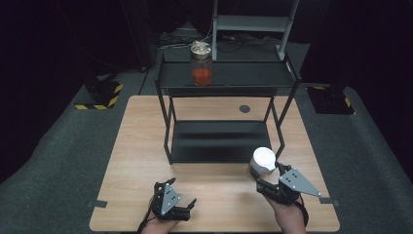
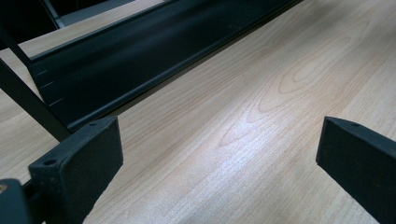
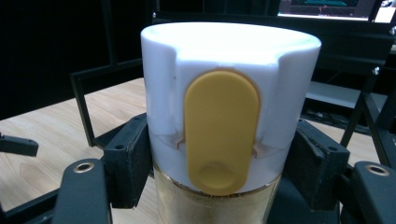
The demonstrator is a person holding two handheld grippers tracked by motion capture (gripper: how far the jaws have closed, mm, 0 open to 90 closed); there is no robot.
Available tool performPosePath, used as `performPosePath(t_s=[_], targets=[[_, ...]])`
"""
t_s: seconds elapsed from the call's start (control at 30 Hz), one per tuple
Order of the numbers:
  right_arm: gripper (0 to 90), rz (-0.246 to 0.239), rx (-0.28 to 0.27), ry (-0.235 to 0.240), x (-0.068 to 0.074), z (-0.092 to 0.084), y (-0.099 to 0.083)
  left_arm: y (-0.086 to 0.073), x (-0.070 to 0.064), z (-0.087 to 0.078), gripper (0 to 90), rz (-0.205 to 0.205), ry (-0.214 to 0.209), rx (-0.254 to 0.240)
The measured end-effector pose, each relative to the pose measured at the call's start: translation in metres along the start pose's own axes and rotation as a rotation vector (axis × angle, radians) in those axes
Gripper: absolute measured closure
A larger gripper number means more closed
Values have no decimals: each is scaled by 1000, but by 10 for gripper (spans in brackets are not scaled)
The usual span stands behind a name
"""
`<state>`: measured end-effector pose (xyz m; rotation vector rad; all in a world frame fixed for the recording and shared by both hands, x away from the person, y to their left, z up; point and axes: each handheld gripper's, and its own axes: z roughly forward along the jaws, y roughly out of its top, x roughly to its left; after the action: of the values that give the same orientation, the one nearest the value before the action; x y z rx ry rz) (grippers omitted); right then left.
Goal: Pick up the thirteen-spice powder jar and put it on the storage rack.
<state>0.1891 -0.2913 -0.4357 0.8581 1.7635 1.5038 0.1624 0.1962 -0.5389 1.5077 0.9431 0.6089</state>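
Surface: pale wood-grain table (image 1: 136, 161), ringed by dark grey floor.
Rack: black two-tier metal shelf (image 1: 229, 73), with a foil-topped glass jar of red contents (image 1: 201, 64) stood on its upper tier.
Right gripper (image 1: 267, 181): clamped on a white-capped, yellow-tabbed jar of yellowish powder (image 3: 224, 116), at the table's front right.
Left gripper (image 2: 219, 158): jaws spread wide, nothing between.
Risk: slippage is judged possible, the grip being high at the cap.
Writing: none legible.
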Motion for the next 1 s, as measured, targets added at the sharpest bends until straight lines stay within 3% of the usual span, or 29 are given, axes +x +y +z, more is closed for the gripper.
performPosePath(t_s=[1.0], targets=[[298,-17,-67,10,-4,12,34,-1,1,0,7,1,-5,-5]])
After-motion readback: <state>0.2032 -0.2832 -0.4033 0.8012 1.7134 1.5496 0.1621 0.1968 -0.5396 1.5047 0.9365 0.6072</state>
